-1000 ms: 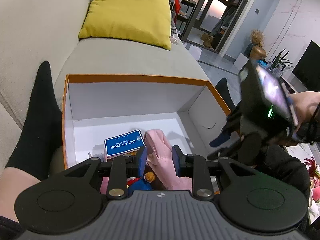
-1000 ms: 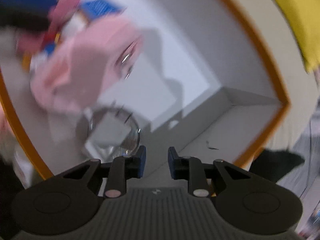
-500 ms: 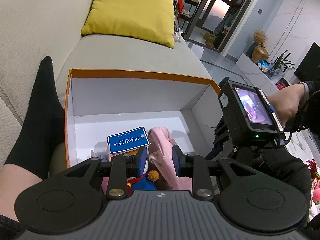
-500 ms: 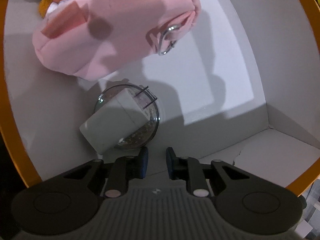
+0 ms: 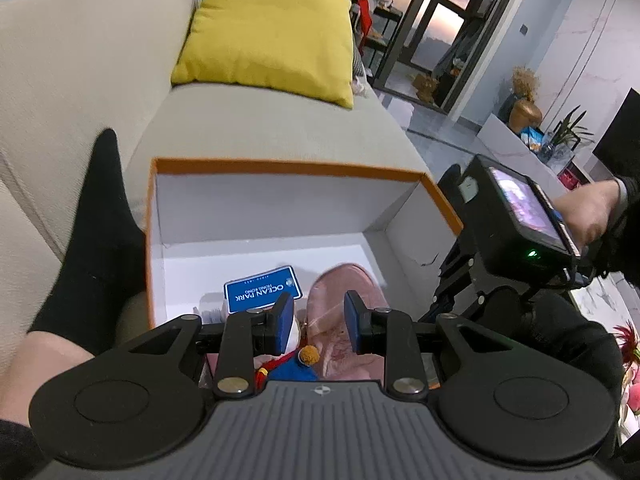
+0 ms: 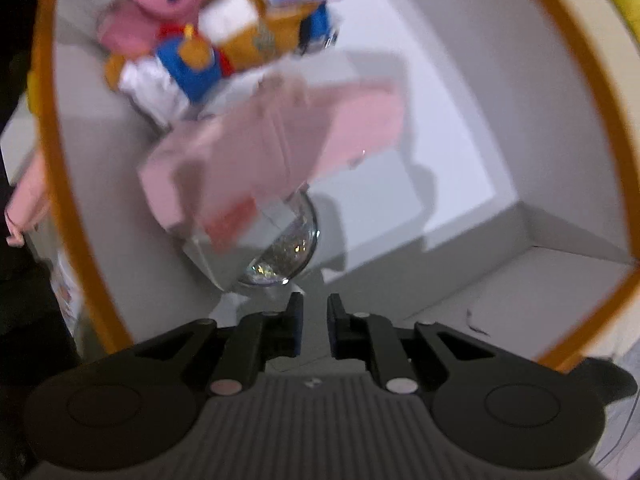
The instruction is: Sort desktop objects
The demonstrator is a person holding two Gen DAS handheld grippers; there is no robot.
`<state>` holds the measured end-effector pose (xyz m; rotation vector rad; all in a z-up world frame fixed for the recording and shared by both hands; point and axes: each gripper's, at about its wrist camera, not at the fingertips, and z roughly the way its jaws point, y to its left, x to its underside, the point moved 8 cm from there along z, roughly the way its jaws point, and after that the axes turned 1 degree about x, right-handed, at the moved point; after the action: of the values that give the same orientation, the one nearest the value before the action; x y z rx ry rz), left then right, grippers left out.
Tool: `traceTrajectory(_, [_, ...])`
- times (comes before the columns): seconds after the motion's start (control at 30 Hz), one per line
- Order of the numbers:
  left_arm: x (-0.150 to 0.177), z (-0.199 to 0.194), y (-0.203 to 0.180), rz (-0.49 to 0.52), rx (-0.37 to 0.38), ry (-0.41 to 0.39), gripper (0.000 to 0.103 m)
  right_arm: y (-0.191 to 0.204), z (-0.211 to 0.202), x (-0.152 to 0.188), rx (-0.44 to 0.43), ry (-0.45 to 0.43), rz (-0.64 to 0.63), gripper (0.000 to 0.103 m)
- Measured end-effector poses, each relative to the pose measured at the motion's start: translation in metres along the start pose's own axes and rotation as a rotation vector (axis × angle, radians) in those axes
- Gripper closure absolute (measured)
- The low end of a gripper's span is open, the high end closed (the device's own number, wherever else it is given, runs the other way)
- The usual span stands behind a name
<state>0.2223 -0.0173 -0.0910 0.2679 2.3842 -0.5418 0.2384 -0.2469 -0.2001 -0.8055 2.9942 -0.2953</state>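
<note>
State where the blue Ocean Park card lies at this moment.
In the left wrist view, the blue card lies inside the orange-rimmed box, near its left wall, just left of the pink pouch.

The blue card (image 5: 262, 290) reads "OCEAN PARK HONG KONG", seen upside down.

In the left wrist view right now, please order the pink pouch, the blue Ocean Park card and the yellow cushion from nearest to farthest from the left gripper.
1. The pink pouch, in the box, just beyond the left gripper, slightly right.
2. The blue Ocean Park card, in the box, a little farther, to the left.
3. The yellow cushion, far back on the sofa, outside the box.
</note>
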Motion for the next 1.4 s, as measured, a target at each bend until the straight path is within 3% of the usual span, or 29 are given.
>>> traceTrajectory(0.17, [0.004, -0.026, -0.005, -0.018, -0.015, -0.026, 0.072, 0.007, -0.021, 0.002, 0.072, -0.077, 0.028, 0.089])
traceTrajectory(0.43, [0.037, -0.057, 0.009, -0.084, -0.114, 0.006, 0.072, -0.007, -0.058, 0.004, 0.107, -0.204, 0.145, 0.089])
traceTrajectory(0.53, [0.042, -0.064, 0.013, -0.105, -0.142, 0.011, 0.072, -0.018, -0.044, -0.005, 0.129, -0.169, 0.128, 0.089])
traceTrajectory(0.57, [0.043, -0.066, 0.013, -0.105, -0.145, 0.010, 0.072, -0.002, -0.041, 0.005, 0.136, -0.147, 0.119, 0.089])
traceTrajectory(0.7, [0.031, -0.063, 0.003, -0.086, -0.118, 0.008, 0.072, -0.014, -0.026, 0.004, 0.091, -0.056, 0.150, 0.089])
traceTrajectory(0.9, [0.002, -0.009, -0.028, -0.037, -0.015, 0.077, 0.068, -0.015, -0.018, 0.005, 0.054, -0.042, 0.139, 0.089])
traceTrajectory(1.03, [-0.004, 0.042, -0.041, -0.031, 0.013, 0.174, 0.051, -0.015, -0.014, 0.008, 0.021, -0.047, 0.127, 0.089])
traceTrajectory(1.07, [-0.003, 0.052, -0.042, -0.034, 0.005, 0.191, 0.051, -0.016, -0.013, 0.009, 0.015, -0.049, 0.122, 0.089])
traceTrajectory(1.33, [0.003, 0.101, -0.039, -0.052, -0.053, 0.282, 0.051, -0.011, -0.004, 0.014, -0.010, -0.047, 0.000, 0.088])
traceTrajectory(1.4, [0.004, 0.102, -0.039, -0.066, -0.031, 0.291, 0.066, -0.008, -0.001, 0.016, -0.014, -0.039, -0.043, 0.088])
